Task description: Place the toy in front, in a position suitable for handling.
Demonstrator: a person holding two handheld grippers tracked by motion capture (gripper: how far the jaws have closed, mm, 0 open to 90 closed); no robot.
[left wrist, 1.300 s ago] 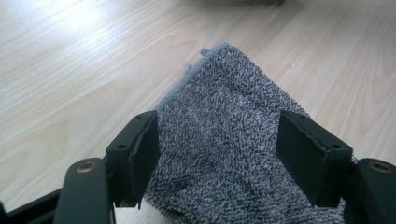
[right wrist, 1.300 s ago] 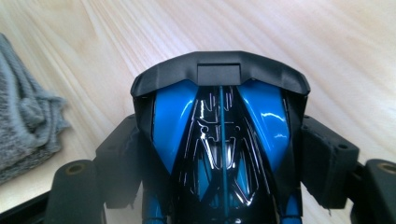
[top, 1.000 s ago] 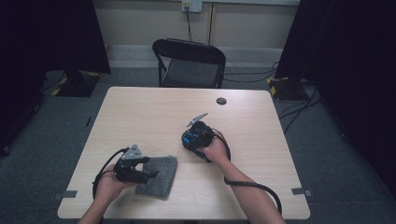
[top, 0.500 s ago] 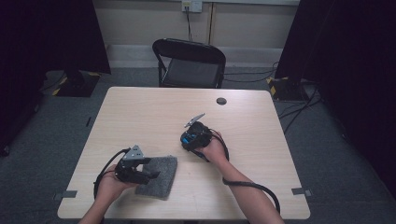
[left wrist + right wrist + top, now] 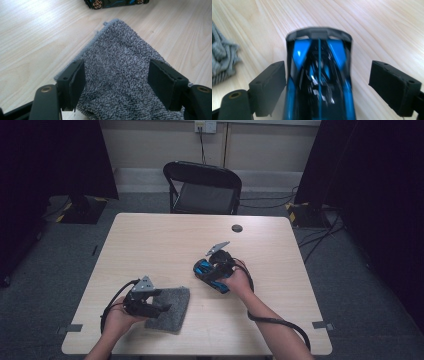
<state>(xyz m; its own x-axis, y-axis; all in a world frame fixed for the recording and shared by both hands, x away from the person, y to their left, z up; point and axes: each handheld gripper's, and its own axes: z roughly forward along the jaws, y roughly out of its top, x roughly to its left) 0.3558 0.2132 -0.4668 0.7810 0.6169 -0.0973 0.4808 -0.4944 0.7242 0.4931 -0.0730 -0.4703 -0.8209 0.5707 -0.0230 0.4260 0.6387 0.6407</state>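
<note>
A blue and black toy car [image 5: 206,271] lies on the wooden table [image 5: 150,245], right of centre. My right gripper [image 5: 211,270] straddles it from behind. In the right gripper view the car [image 5: 319,75] sits between the two pads, with a gap on its right side. These jaws have just been opening and are open. A grey terry cloth [image 5: 175,307] lies flat near the front left. My left gripper [image 5: 159,308] rests over it with its jaws apart. In the left gripper view the cloth [image 5: 120,65] spreads between the pads of my left gripper [image 5: 116,80], unpinched.
A black folding chair [image 5: 202,185] stands behind the table's far edge. A small black disc [image 5: 237,228] lies near the far edge. Cables trail from both grippers toward the front edge. Dark curtains hang at both sides of the room.
</note>
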